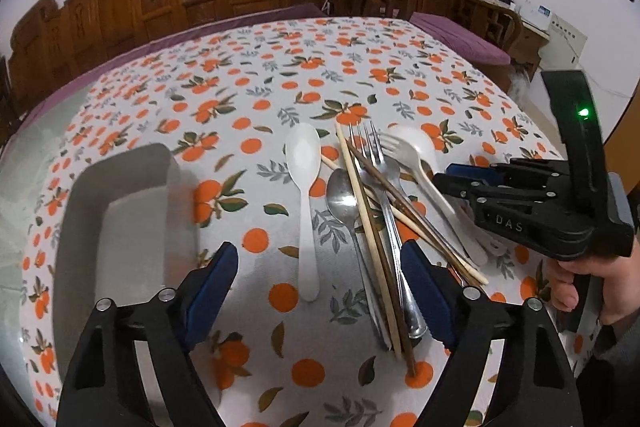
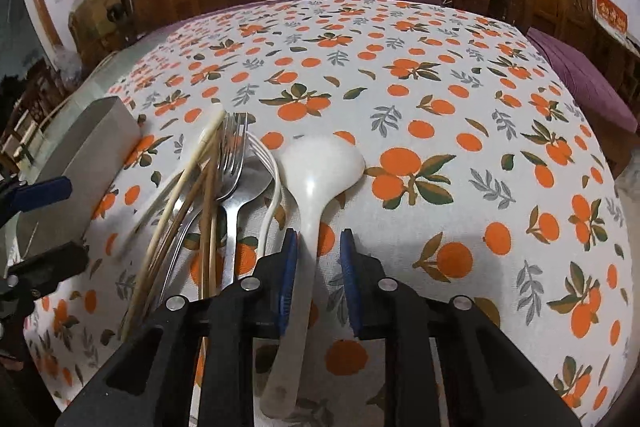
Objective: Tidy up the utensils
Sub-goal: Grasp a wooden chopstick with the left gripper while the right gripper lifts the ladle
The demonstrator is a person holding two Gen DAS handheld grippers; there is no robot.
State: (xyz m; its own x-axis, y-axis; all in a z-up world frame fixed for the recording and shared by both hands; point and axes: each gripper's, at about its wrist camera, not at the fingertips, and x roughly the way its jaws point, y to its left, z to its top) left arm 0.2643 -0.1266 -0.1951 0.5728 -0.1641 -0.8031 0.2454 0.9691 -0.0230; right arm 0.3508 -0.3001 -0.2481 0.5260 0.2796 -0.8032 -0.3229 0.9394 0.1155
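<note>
Right gripper (image 2: 319,254): jaws narrowed around the handle of the white plastic ladle-type spoon (image 2: 320,167); one pad seems to touch, the other shows a gap, so grasp not confirmed. Left gripper (image 1: 320,269): jaws wide apart, holding nothing, straddling the lone white plastic spoon (image 1: 305,187) and the near ends of the pile. Pile: steel fork (image 1: 370,155), steel spoon (image 1: 342,197), chopsticks (image 1: 368,219), white plastic fork (image 1: 402,151), heaped crosswise on the orange-print tablecloth (image 1: 240,75). Grey rectangular tray (image 1: 80,211), left of pile, holds nothing. Sorting not yet started; every utensil remains.
</note>
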